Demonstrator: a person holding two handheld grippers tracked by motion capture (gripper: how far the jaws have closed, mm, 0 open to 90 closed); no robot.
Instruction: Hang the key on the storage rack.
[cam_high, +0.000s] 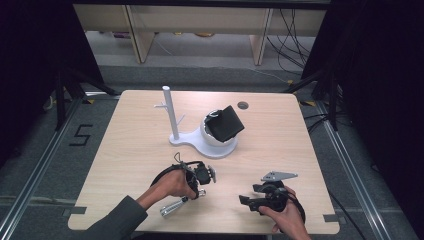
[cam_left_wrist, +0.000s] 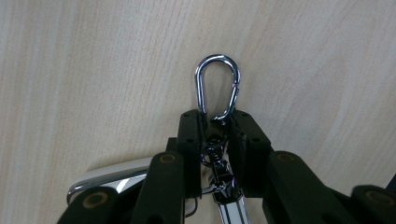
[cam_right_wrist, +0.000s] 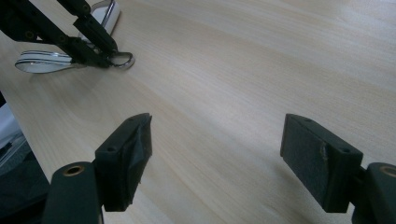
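A chrome snap hook (cam_left_wrist: 217, 86) lies on the wooden table (cam_left_wrist: 93, 70), its loop poking out past my left gripper (cam_left_wrist: 215, 128). The left jaws point down and are shut on the hook's swivel link. A flat chrome fob (cam_left_wrist: 109, 179) attached to the hook lies beside them. In the high view the left gripper (cam_high: 199, 191) is at the table's front left, with the fob (cam_high: 172, 206) beside the hand. My right gripper (cam_high: 247, 201) rests at the front right, open with bare table between its jaws (cam_right_wrist: 217, 149). The right gripper view also shows the left gripper (cam_right_wrist: 100, 42) on the hook (cam_right_wrist: 122, 59).
A white stand (cam_high: 170, 112) with a tall post and small pegs rises mid-table. Its base holds a white cup with a black box (cam_high: 226, 124) tilted in it. A round cable hole (cam_high: 243, 105) sits behind. Cables lie on the floor beyond the table.
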